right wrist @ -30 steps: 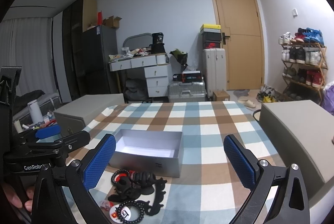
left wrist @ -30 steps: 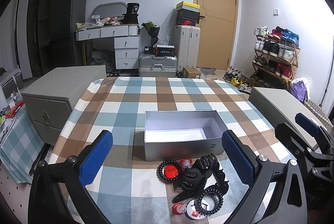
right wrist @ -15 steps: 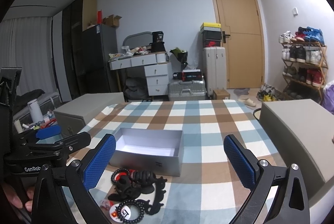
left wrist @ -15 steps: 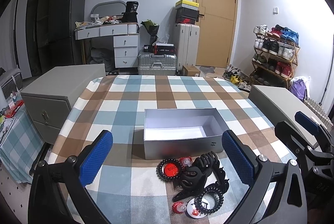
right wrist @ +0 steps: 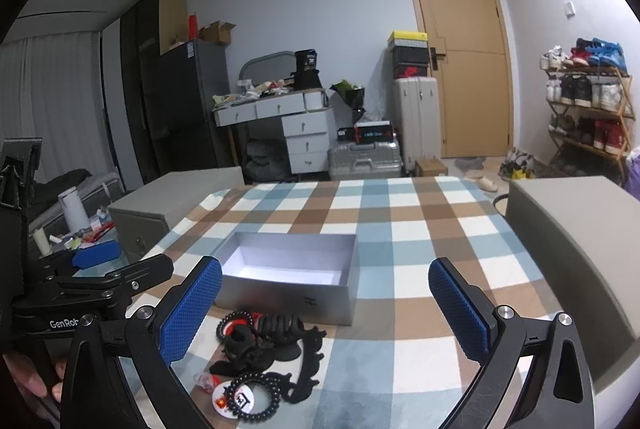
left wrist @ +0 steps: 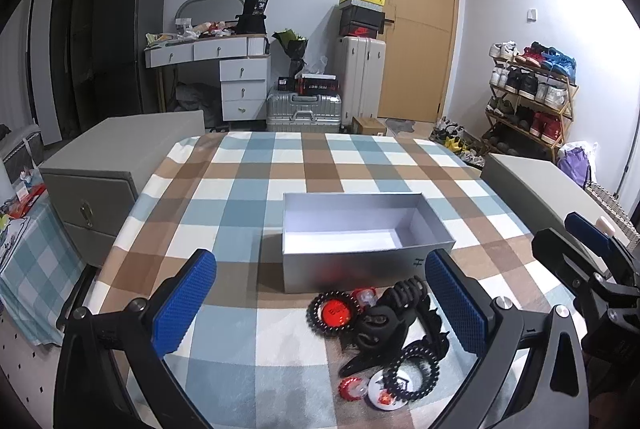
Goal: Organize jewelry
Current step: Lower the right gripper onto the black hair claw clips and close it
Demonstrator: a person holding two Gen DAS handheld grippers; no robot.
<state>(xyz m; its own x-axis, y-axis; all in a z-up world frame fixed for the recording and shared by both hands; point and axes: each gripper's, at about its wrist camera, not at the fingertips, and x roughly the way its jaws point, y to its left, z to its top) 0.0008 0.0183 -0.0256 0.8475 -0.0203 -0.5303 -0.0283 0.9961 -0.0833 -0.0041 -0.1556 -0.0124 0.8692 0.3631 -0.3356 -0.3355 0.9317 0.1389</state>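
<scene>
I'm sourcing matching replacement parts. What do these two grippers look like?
Both the left gripper and the right gripper have matte black angular frames, silver screws and blue dimpled finger pads. The left's body carries partial white "GenRob" lettering.

Grey-white walls; wooden door (left wrist: 416,29) at rear. White drawer unit (left wrist: 243,89), silver suitcases (left wrist: 304,111), shoe rack (left wrist: 528,97) at right; checked cloth (left wrist: 248,189) covers desk.
</scene>
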